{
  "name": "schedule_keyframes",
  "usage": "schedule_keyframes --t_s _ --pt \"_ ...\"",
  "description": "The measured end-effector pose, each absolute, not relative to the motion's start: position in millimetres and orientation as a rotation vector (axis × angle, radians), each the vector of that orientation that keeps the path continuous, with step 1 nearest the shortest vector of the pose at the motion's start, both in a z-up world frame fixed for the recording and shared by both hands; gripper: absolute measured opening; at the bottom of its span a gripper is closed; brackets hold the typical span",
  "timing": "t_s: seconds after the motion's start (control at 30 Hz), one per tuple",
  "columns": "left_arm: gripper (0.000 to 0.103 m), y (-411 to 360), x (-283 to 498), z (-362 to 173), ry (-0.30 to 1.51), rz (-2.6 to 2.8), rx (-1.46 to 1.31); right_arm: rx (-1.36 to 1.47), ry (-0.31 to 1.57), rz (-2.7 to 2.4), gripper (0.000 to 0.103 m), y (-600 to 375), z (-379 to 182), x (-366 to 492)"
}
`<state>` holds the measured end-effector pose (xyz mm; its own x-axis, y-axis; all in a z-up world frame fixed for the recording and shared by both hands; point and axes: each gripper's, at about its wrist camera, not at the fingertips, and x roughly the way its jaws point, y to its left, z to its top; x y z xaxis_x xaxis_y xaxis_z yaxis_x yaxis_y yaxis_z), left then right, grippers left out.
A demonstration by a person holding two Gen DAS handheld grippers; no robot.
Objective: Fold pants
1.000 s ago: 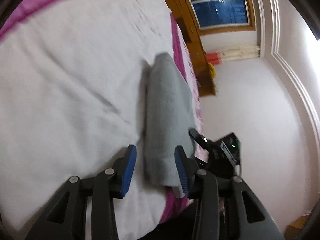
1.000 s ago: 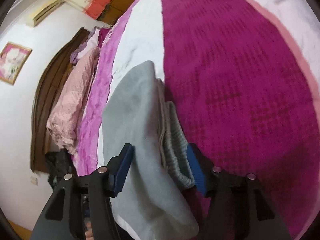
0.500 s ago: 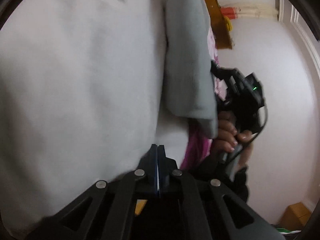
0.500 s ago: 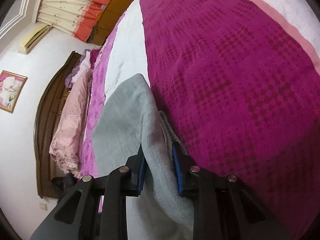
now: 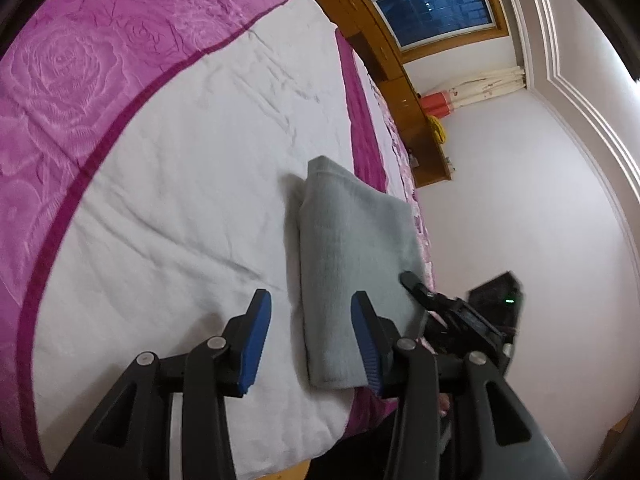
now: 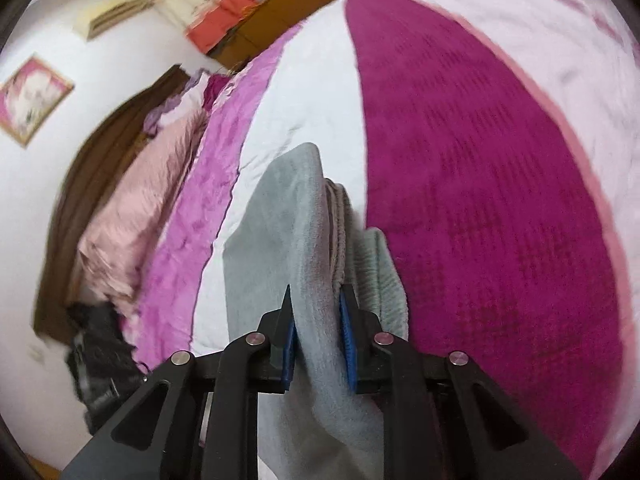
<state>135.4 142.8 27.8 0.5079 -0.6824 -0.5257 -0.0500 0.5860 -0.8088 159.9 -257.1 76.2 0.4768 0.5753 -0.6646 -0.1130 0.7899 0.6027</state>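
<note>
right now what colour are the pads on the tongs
Blue pads on black tongs; they show best in the left wrist view, where the left tongs stand open.

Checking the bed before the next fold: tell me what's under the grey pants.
The grey pants lie folded on the white quilt panel. Anything between their layers is hidden.

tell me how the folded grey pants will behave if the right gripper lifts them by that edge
The grey pants are soft fleece, so they will probably droop. The right gripper pinches only the top layer, so the fold may well open. They look light and unlikely to slip from the ridged pads.
</note>
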Motion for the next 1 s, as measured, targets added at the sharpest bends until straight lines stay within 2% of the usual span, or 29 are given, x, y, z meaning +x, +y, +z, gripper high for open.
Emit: schedule_keyframes --t_s 0.23,0.33,0.57,0.63,0.77,0.87,1.0 --pt "0.042 160 138 59 0.892 -0.394 -0.784 -0.083 0.843 0.306 0.014 -164 131 127" --pt "0.043 163 144 68 0.871 -0.389 -0.801 -0.293 0.762 0.209 0.014 -132 124 112" --pt "0.042 157 140 73 0.889 -0.414 -0.758 -0.525 0.677 0.000 0.015 -100 99 97" --pt "0.042 153 139 69 0.909 -0.411 -0.752 -0.614 0.589 0.018 0.007 -77 100 81" --pt "0.042 157 143 77 0.884 -0.417 -0.751 -0.672 0.456 0.126 0.004 -51 109 53" --pt "0.043 166 151 94 0.829 -0.449 -0.776 -0.592 0.425 0.262 0.003 -49 120 42" --pt "0.043 163 166 128 0.766 -0.496 -0.741 -0.220 0.537 0.533 0.003 -80 142 63"
